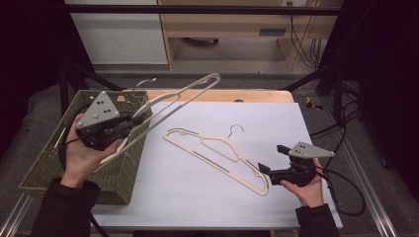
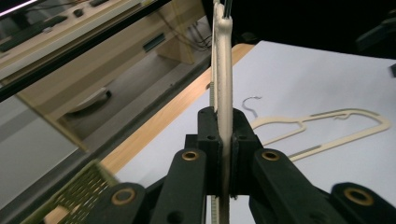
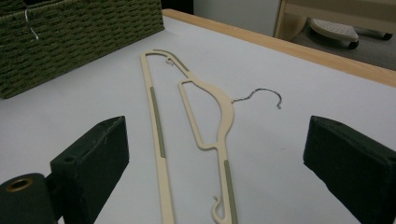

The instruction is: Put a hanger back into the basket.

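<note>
High view: the left gripper [image 1: 132, 118], at the left of the frame above the woven basket [image 1: 49, 163], has its jaws clamped on a cream hanger [image 1: 185, 95], which is lifted clear of the table and slants from the gripper up toward the upper middle of the frame; its metal hook [image 1: 143, 83] shows above the basket's far rim. Left gripper view: the two black jaws meet at frame centre with the held hanger's thin bar [image 2: 224, 93] pinched edge-on between them, running straight up to the top edge. High view: the right gripper [image 1: 273, 158], at the lower right, has its jaws spread wide with nothing between them, just beside the near end of a second cream hanger [image 1: 217, 153]. This second hanger lies flat on the white table sheet [image 1: 197, 197] at frame centre, its hook [image 1: 236, 129] pointing to the upper right. Right gripper view: the jaws stand at the lower left and lower right corners, and the flat hanger [image 3: 205, 121] lies on the sheet between and beyond them, untouched; the basket [image 3: 79, 37] occupies the upper left.
</note>
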